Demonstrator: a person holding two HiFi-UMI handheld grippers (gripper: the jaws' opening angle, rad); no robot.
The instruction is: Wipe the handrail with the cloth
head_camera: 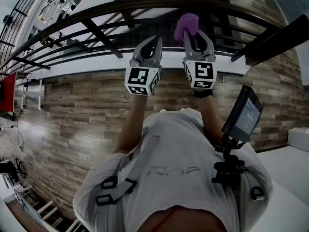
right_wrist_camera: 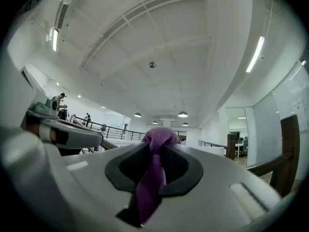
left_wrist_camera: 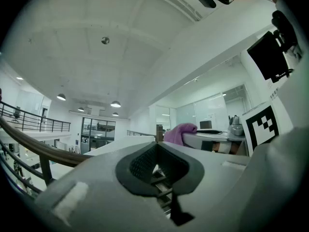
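Observation:
The dark wooden handrail (head_camera: 145,4) curves across the top of the head view, above black balusters. My right gripper (head_camera: 197,33) is held up just below it, shut on a purple cloth (head_camera: 186,24) that bunches out past the fingertips and lies close to the rail. In the right gripper view the cloth (right_wrist_camera: 155,166) is pinched between the pads and hangs down the middle. My left gripper (head_camera: 150,43) hovers beside it to the left, shut with nothing in it. The left gripper view shows the closed pads (left_wrist_camera: 145,162), the cloth (left_wrist_camera: 179,133) and the rail (left_wrist_camera: 29,148).
A wood-plank floor (head_camera: 72,115) lies under me. A tablet on a black mount (head_camera: 245,114) juts from the chest harness at the right. Black balusters (head_camera: 104,37) and a white ledge run below the rail. A dark post (right_wrist_camera: 288,146) stands to the right.

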